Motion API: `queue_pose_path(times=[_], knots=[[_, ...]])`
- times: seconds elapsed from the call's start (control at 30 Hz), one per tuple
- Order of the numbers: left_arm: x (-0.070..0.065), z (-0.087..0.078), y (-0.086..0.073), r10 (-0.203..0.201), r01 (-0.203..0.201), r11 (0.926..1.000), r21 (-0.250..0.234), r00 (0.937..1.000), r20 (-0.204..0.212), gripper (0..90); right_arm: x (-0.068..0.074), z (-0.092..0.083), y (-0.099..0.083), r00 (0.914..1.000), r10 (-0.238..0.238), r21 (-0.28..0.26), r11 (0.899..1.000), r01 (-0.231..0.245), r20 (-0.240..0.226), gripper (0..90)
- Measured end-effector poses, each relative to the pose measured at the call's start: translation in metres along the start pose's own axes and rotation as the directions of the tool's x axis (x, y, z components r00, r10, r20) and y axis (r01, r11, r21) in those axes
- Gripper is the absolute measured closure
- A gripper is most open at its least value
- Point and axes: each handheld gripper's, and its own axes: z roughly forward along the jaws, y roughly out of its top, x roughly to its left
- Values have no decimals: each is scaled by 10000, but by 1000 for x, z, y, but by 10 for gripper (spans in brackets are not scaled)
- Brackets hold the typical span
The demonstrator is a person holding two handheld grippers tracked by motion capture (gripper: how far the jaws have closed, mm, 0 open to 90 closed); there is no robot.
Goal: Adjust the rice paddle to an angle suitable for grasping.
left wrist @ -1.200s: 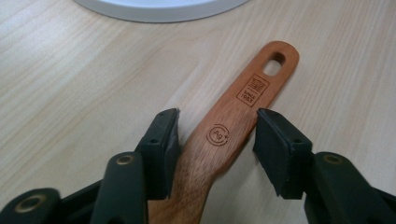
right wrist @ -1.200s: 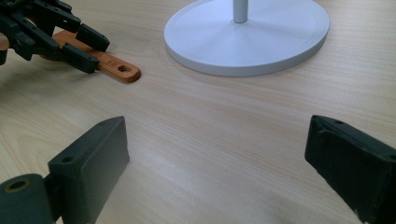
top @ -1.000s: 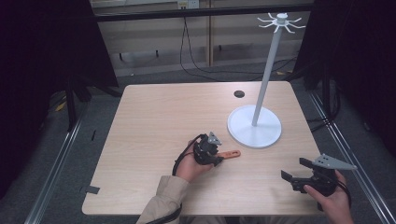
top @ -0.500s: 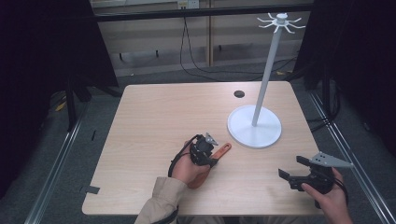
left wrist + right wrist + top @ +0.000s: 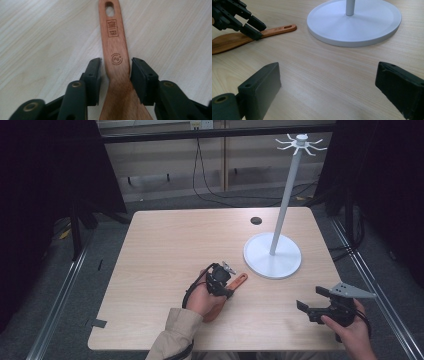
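Note:
A wooden spatula point(image 5: 241, 280) lies flat on the table, its handle end with the hanging hole pointing toward the white stand. My left gripper point(image 5: 228, 270) is lowered over it. In the left gripper view the jaws straddle the spatula point(image 5: 115, 50) where handle widens into blade; the right pad point(image 5: 140, 80) almost touches the wood and a thin gap shows at the left pad. My left gripper point(image 5: 115, 72) is slightly open. My right gripper point(image 5: 312, 298) hovers wide open near the front right edge, holding nothing. Its view shows the spatula point(image 5: 274, 30) and the left gripper point(image 5: 253, 27) at upper left.
A white stand with a round base point(image 5: 272, 256) and a tall pole topped by hooks point(image 5: 300, 142) rises at the right of the wooden table point(image 5: 165, 245). A small dark round spot point(image 5: 256, 220) sits near the far edge. Dark curtains flank the table.
The left hand and gripper have shifted a little over the spatula, whose handle now angles more toward the stand base. The right gripper has drifted slightly left and stays open.

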Motion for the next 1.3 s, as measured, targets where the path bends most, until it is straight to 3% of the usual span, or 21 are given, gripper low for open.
queue_pose_path(times=[0.1,0.13,0.3,0.47,0.53,0.6,0.63,0.7,0.73,0.8,0.87,0.93,1.0,1.07,1.1,1.13,1.17,1.2,1.27,1.3], knots=[[-1,1,2,-192,193,9997,117,9998,-52,581,0,0,0,10000,5,3,10000,-5,-13,54],[-1,2,3,-174,175,9998,137,9998,-95,516,0,0,0,10000,10,2,10000,-10,-4,54],[0,11,13,-539,534,9983,-218,9983,-200,474,-3,1,-1,10000,67,17,10000,-67,29,54],[1,17,25,-410,406,9990,-166,9989,-236,473,-1,2,0,10000,17,38,10000,-17,-49,54],[-1,19,30,-526,526,9986,-23,9985,-174,478,-2,3,-1,10000,38,78,10000,-38,-15,54],[-1,20,34,-321,322,9994,95,9994,-148,522,-2,3,-2,10000,59,110,9999,-59,-46,54],[-2,20,36,-343,345,9993,161,9993,-131,610,-2,3,-2,10000,55,124,9999,-55,-31,54],[-5,20,38,-293,298,9992,265,9994,-161,655,-3,3,-2,10000,63,107,9999,-62,-17,54],[-6,20,38,-498,503,9985,235,9986,-194,661,-2,3,-1,10000,61,69,10000,-61,7,54],[-5,20,37,-498,502,9985,216,9986,-164,662,-2,3,-1,10000,46,79,10000,-46,4,54],[-7,20,36,-742,745,9971,118,9968,-294,663,-2,3,-1,10000,21,89,10000,-21,-29,54],[-7,18,33,-972,971,9953,-31,9951,-165,664,-1,4,-1,10000,0,85,10000,0,-54,54],[-7,11,29,-1076,1072,9929,-516,9942,-47,664,-1,4,0,10000,2,67,10000,-2,-40,54],[-8,-1,26,-1194,1193,9857,-1192,9928,59,664,-1,4,1,10000,15,-10,10000,-15,-97,54],[-7,-10,25,-1349,1366,9756,-1718,9906,220,664,0,6,2,9999,61,-52,10000,-62,-116,54],[-8,-23,22,-1493,1548,9590,-2374,9879,408,664,1,7,2,9999,82,-39,10000,-83,-151,54],[-8,-31,20,-1372,1464,9541,-2614,9891,534,664,2,9,2,9998,77,-65,9999,-78,-207,54],[-8,-31,20,-1372,1464,9541,-2614,9891,534,664,2,9,2,9998,77,-65,9999,-78,-207,54],[-10,-48,13,-1515,1734,9199,-3519,9844,889,665,9,15,6,9992,-1,-157,9999,-5,-391,54],[-10,-48,13,-1515,1734,9199,-3519,9844,889,665,9,15,6,9992,-1,-157,9999,-5,-391,54]])
